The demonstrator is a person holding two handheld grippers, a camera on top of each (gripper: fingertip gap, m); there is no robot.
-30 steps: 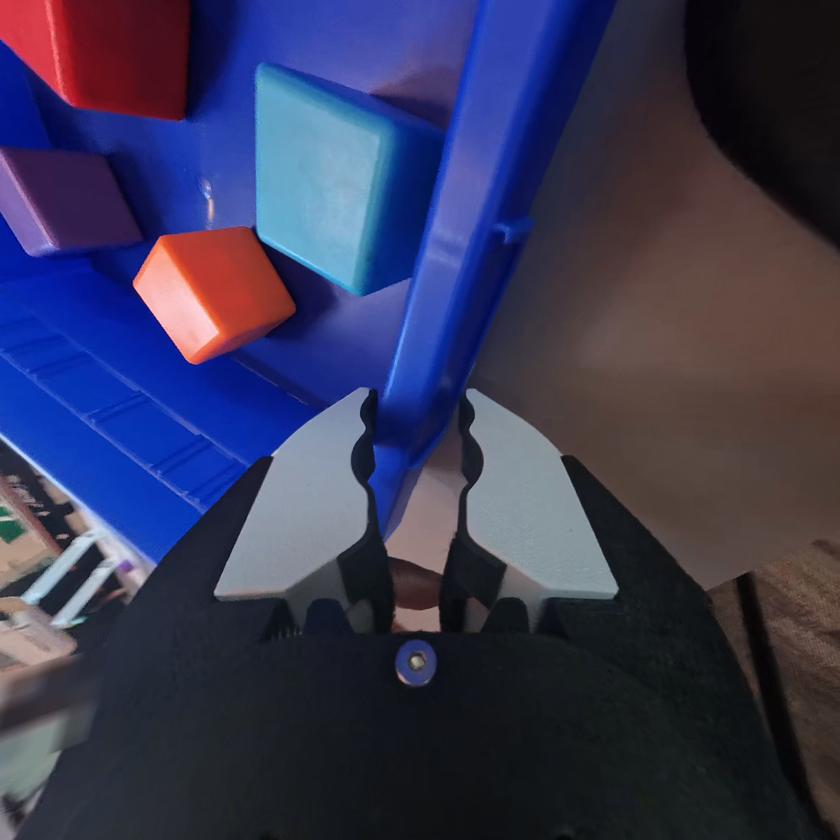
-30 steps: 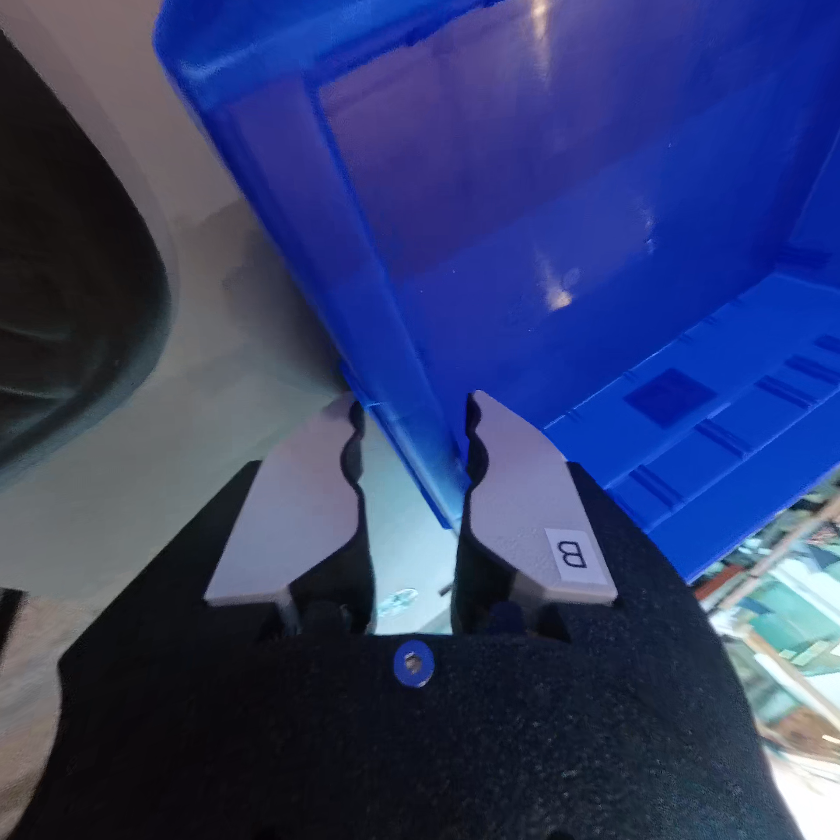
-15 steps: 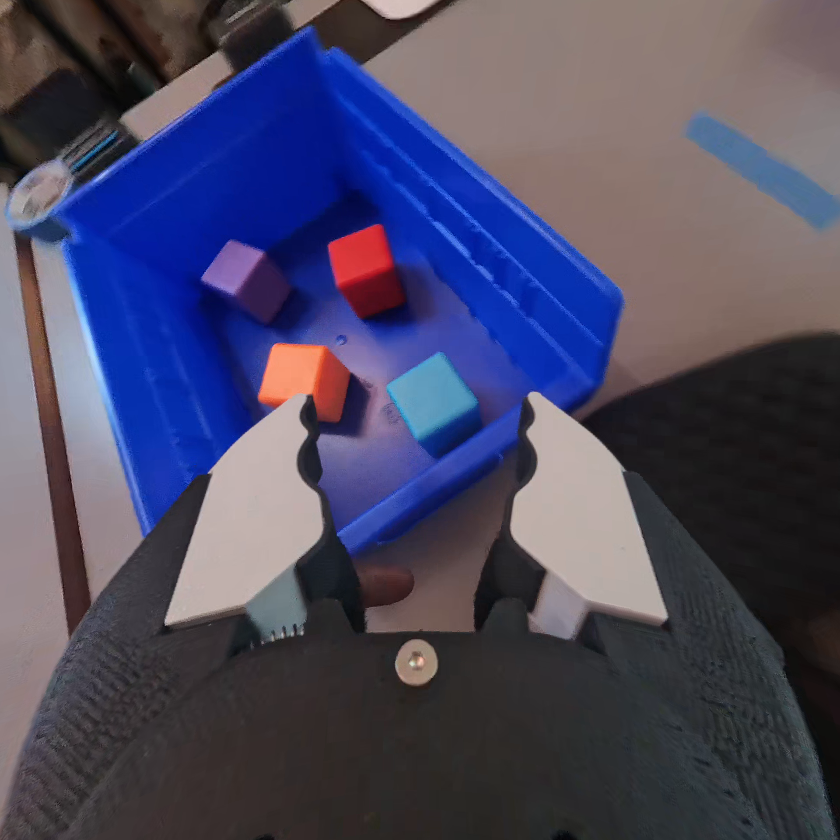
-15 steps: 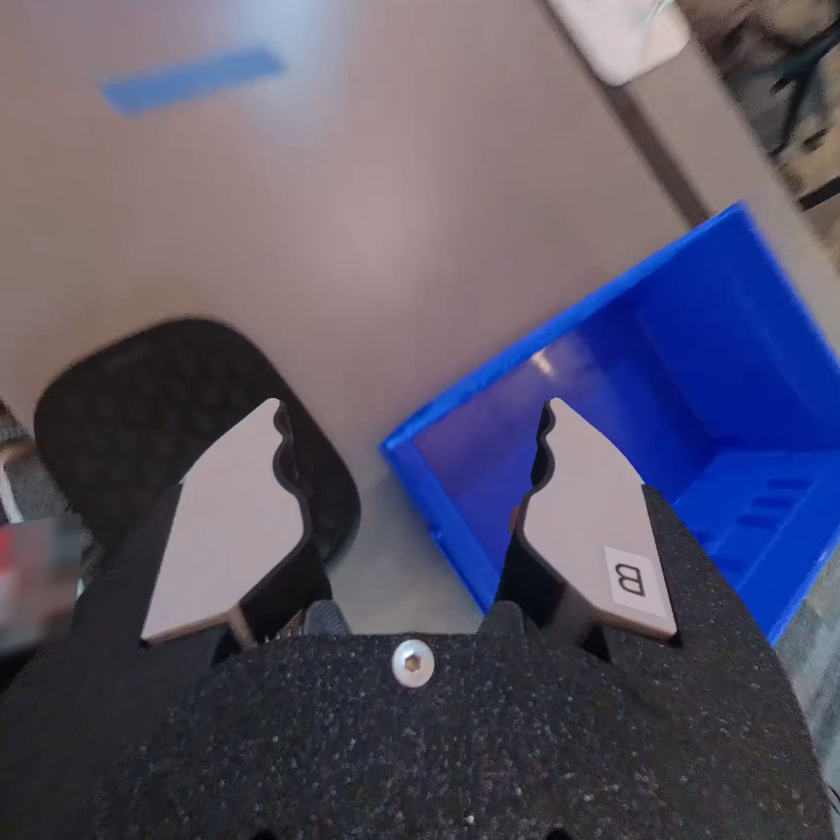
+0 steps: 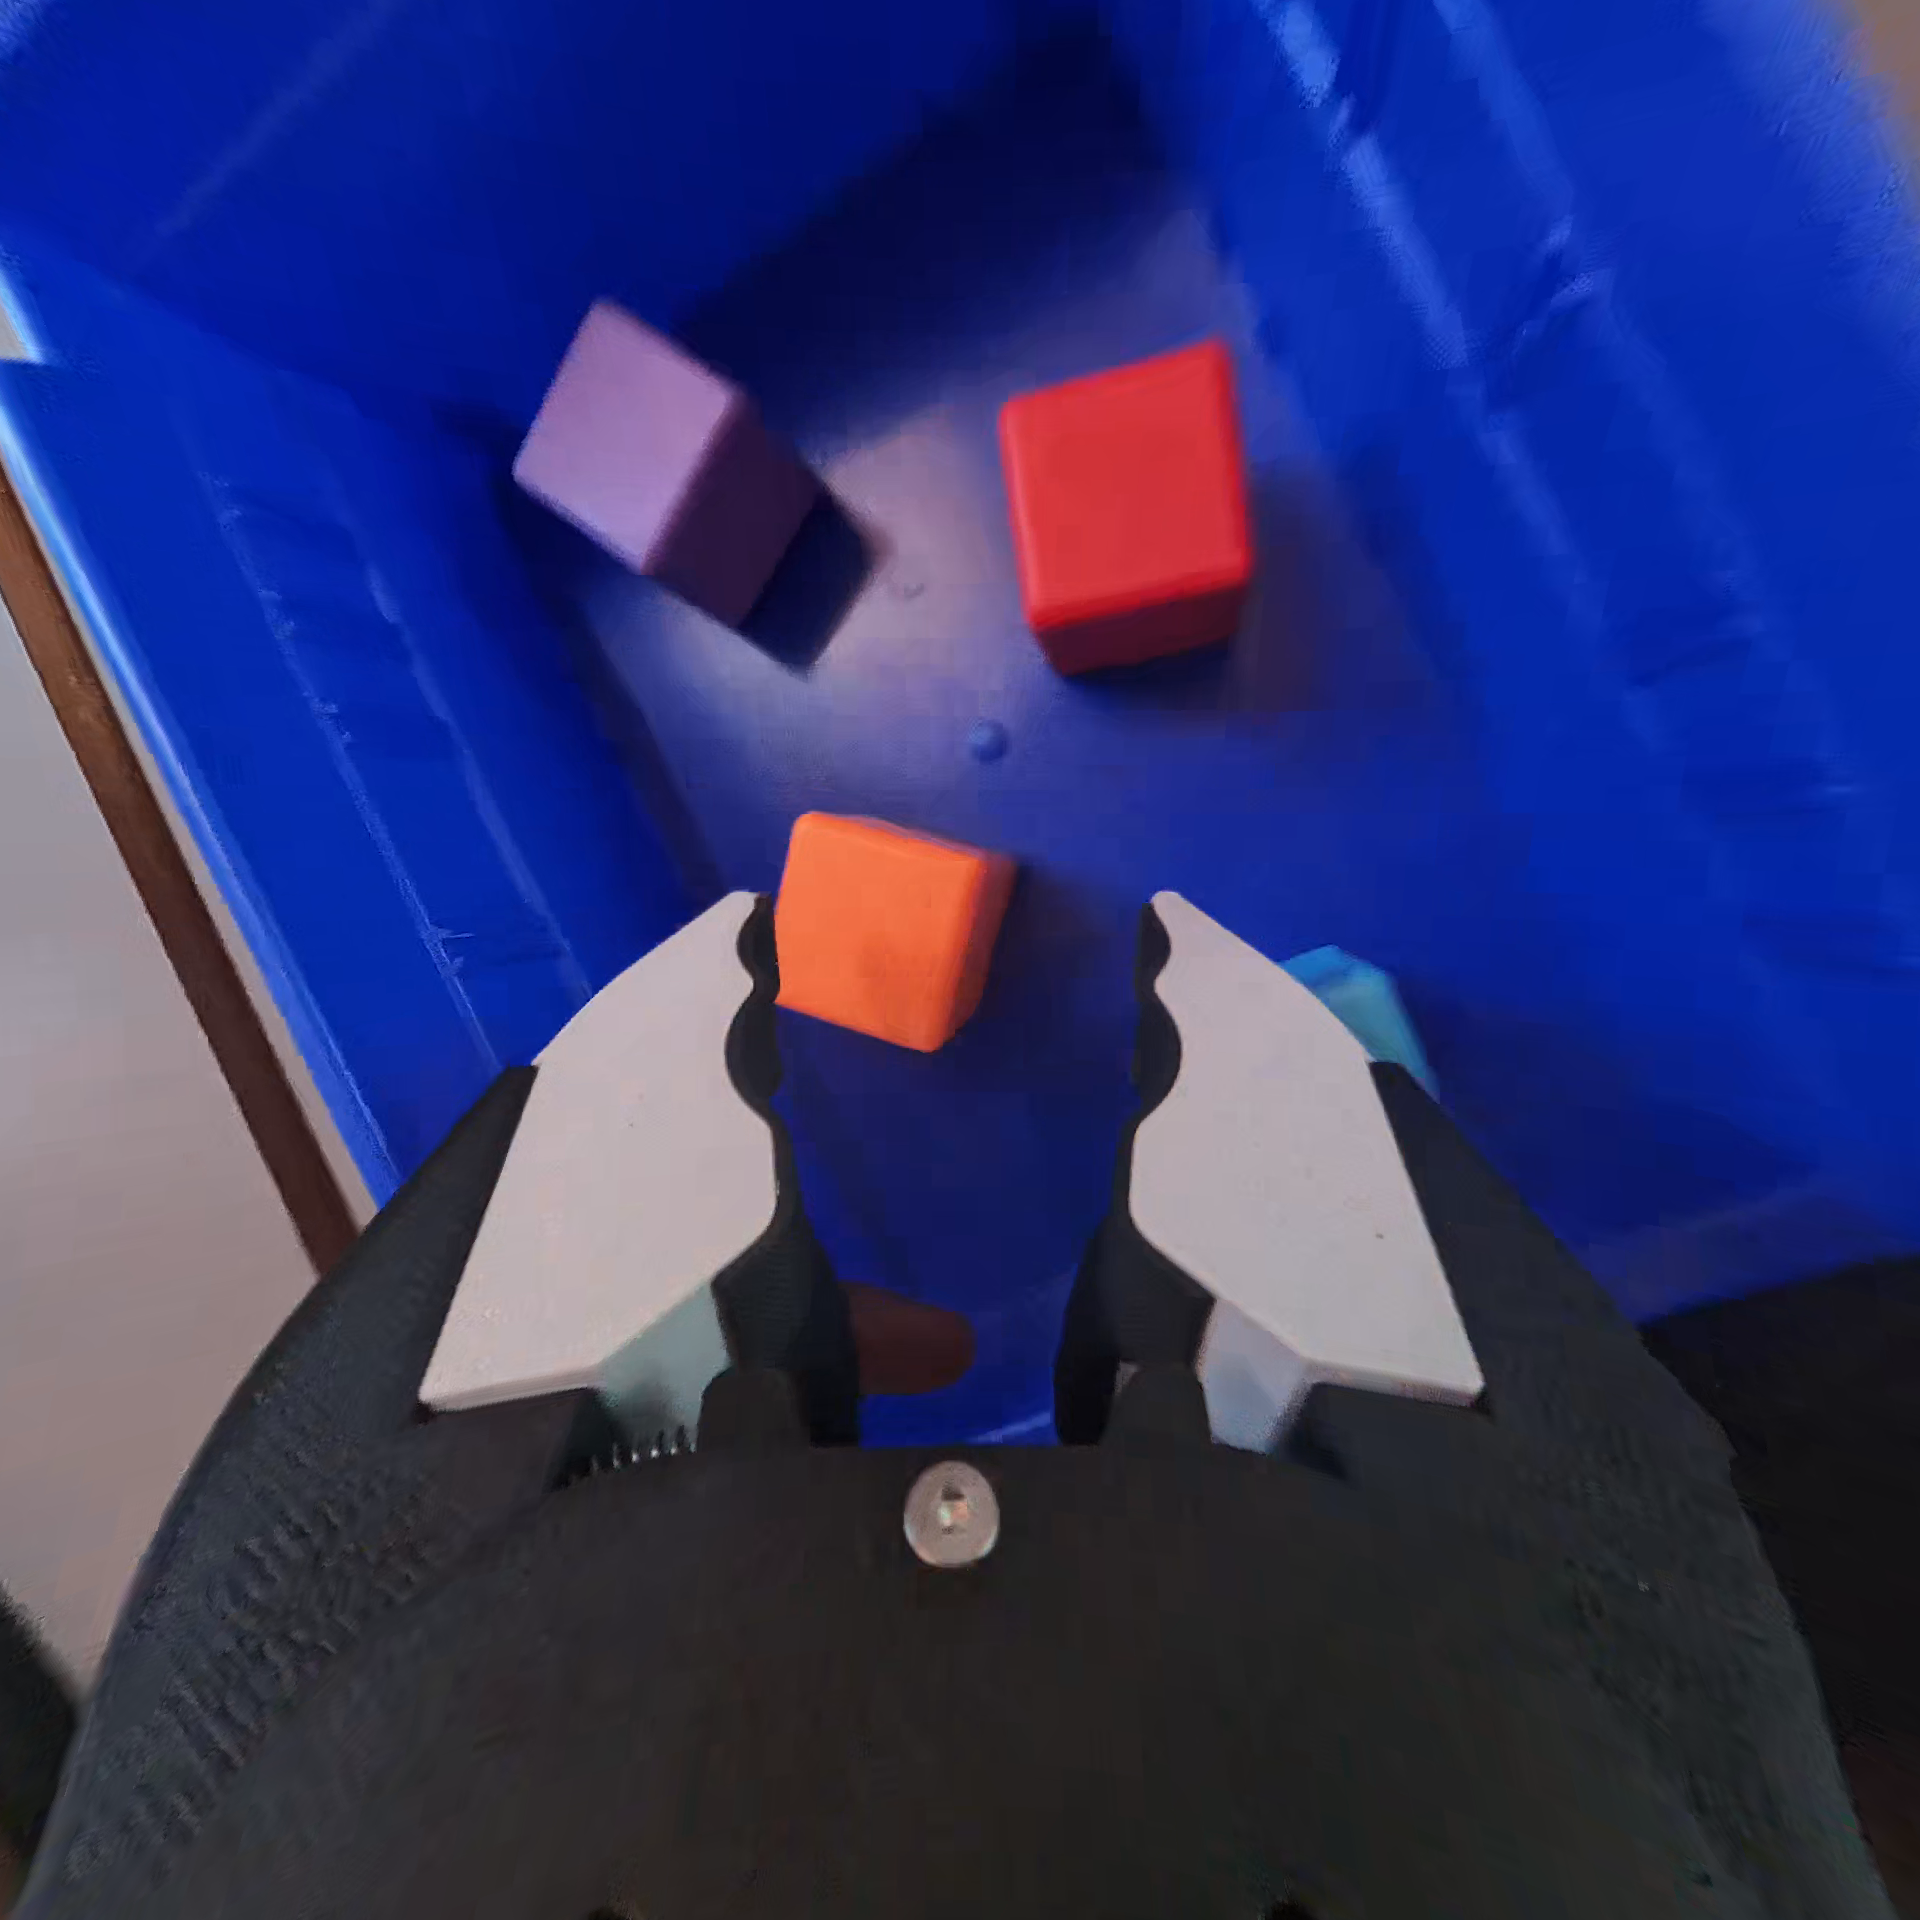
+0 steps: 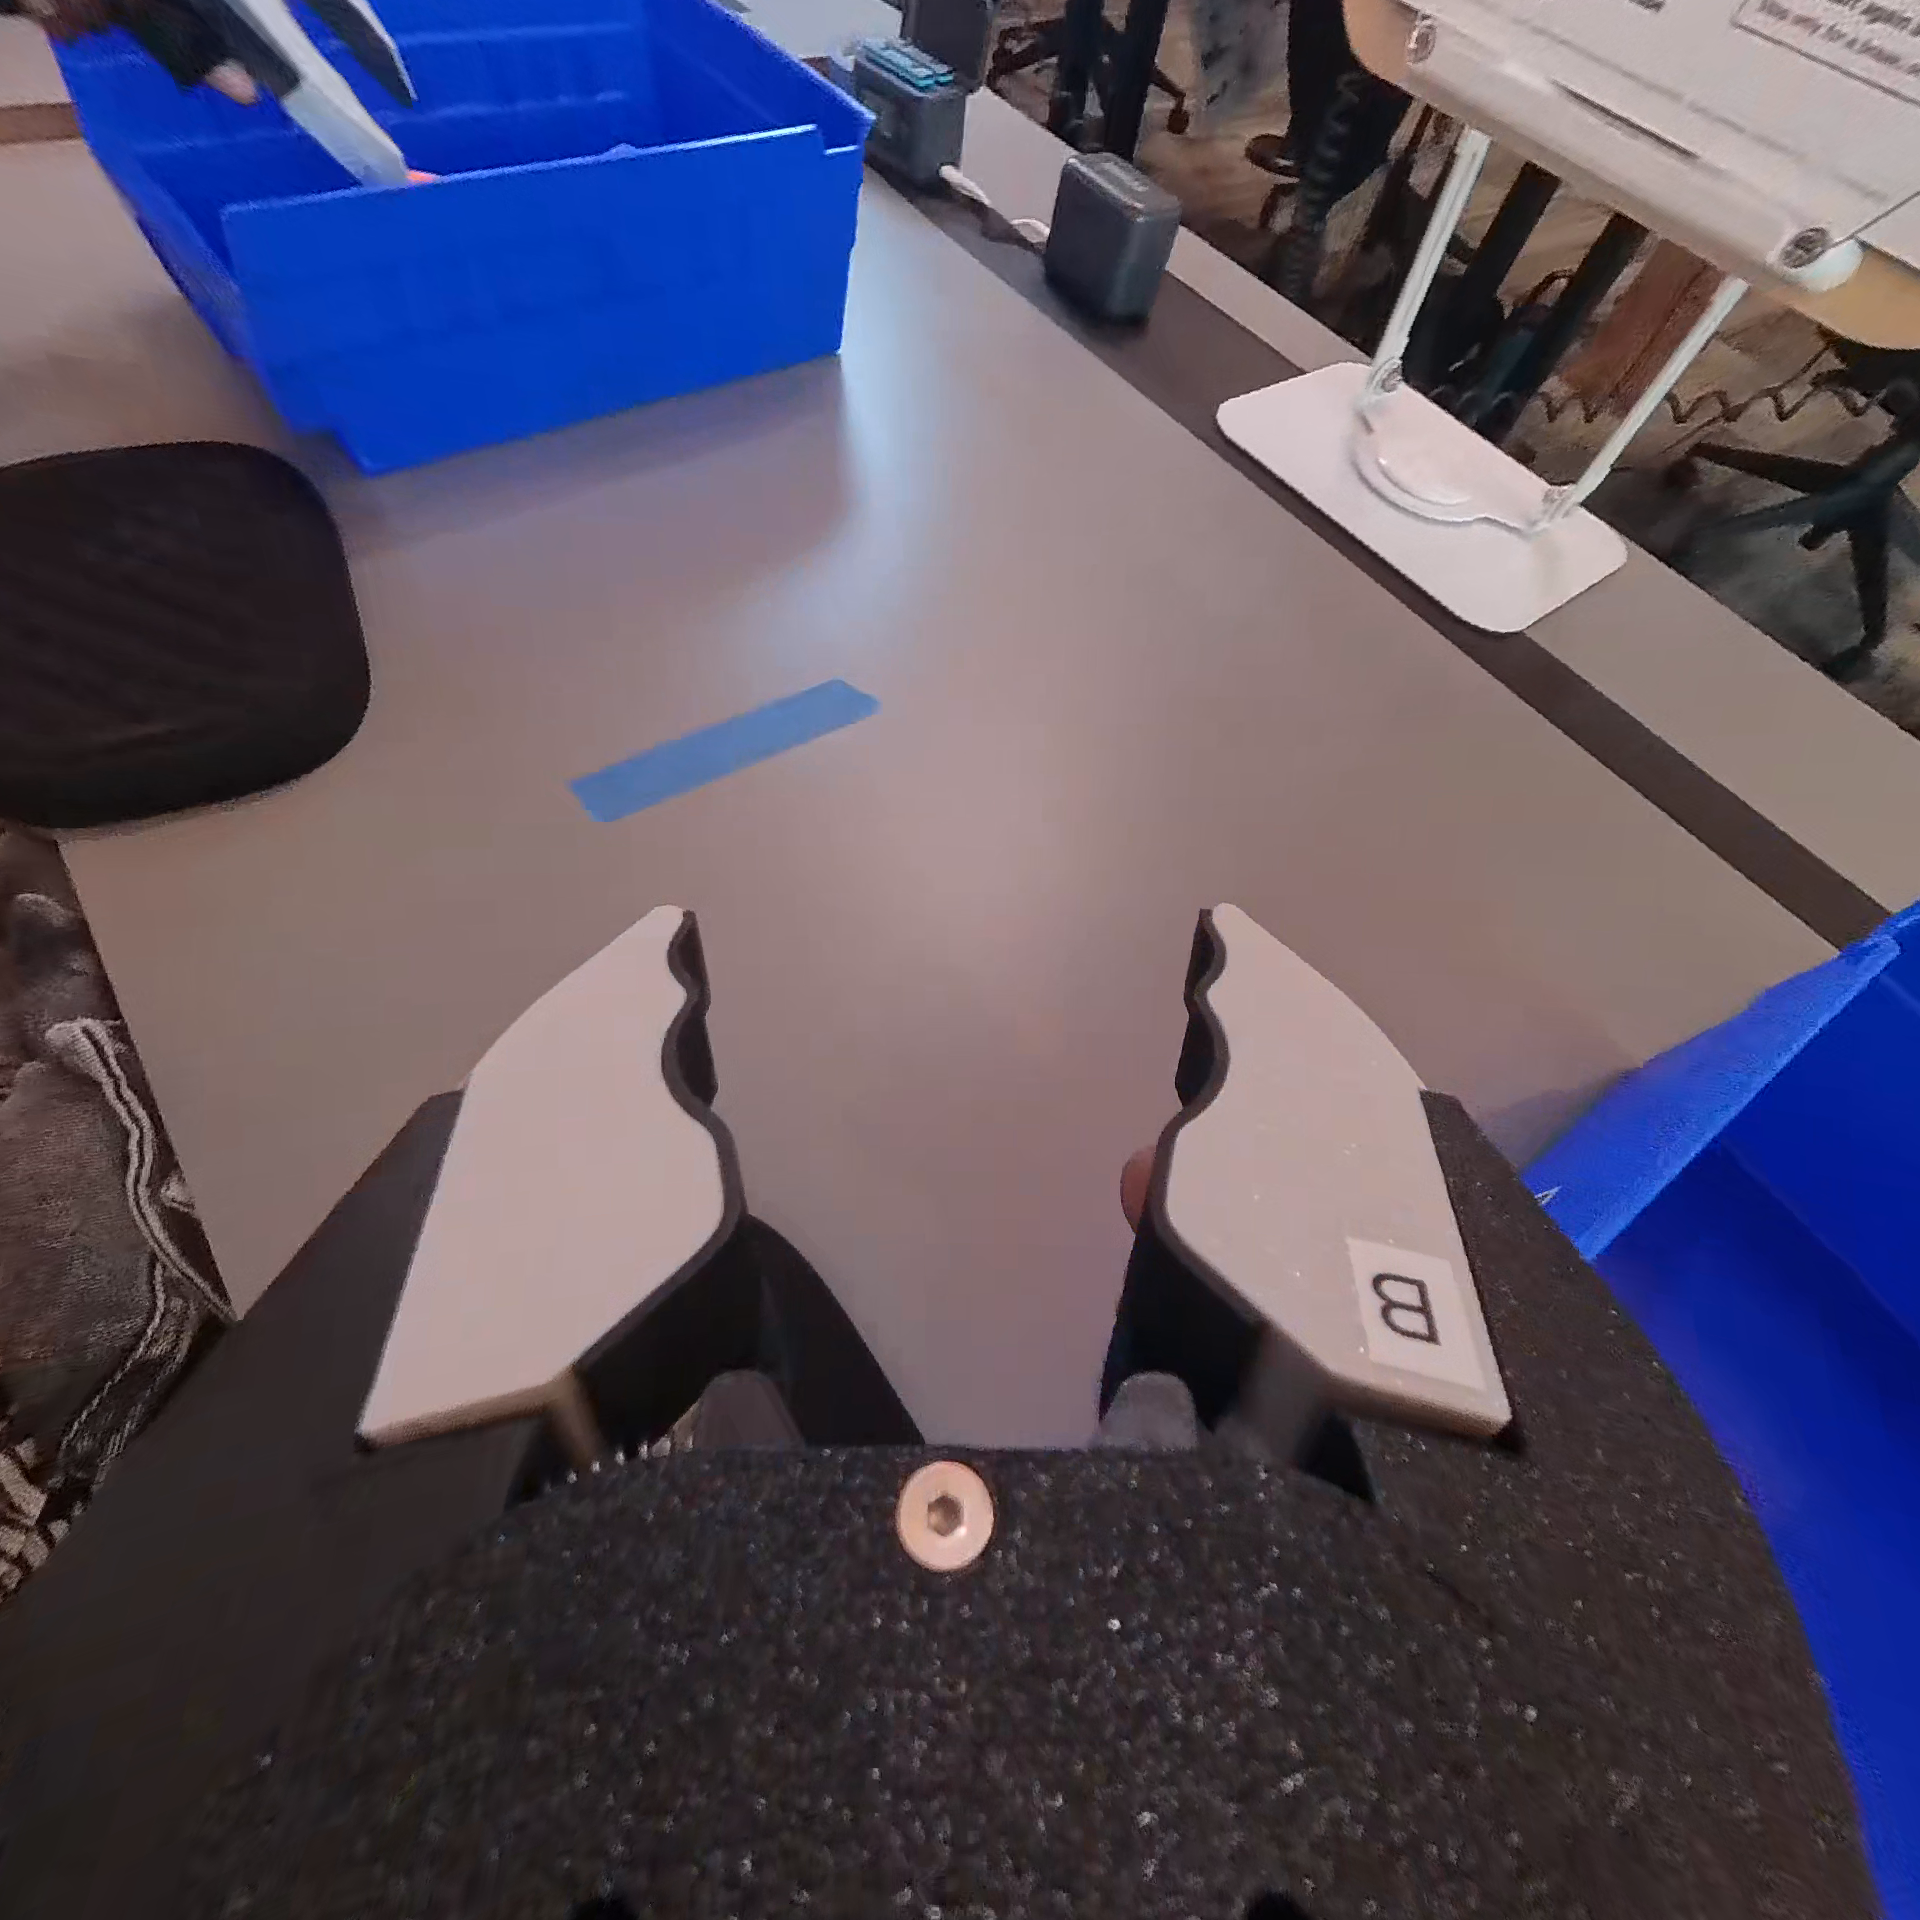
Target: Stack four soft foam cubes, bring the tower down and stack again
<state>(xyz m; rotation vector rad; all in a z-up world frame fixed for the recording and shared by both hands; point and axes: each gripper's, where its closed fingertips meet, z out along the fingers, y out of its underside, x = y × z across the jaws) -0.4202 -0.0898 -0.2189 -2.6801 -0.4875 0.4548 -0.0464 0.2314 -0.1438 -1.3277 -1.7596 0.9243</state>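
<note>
In the left wrist view four foam cubes lie apart on the floor of a blue bin (image 5: 1558, 520): purple (image 5: 655, 457) at the back left, red (image 5: 1127, 499) at the back right, orange (image 5: 883, 930) in front, light blue (image 5: 1351, 997) mostly hidden behind my right finger. My left gripper (image 5: 951, 920) is open and reaches down into the bin, the orange cube just ahead between its fingertips, not gripped. My right gripper (image 6: 940, 930) is open and empty over the bare grey table (image 6: 987, 623). The right wrist view shows the bin (image 6: 520, 260) far left with the left gripper (image 6: 322, 104) in it.
A second blue bin (image 6: 1787, 1195) is at the right gripper's right side. A black pad (image 6: 156, 634) lies left of a blue tape strip (image 6: 722, 748). A white stand base (image 6: 1434, 499) and a grey box (image 6: 1107, 239) sit near the table's far edge. Spacing between my two grippers at the tips: around 50 cm.
Both grippers let go of the bin walls and opened. The left gripper rose, then dropped into the bin toward the orange cube. The right gripper swung away over the open table.
</note>
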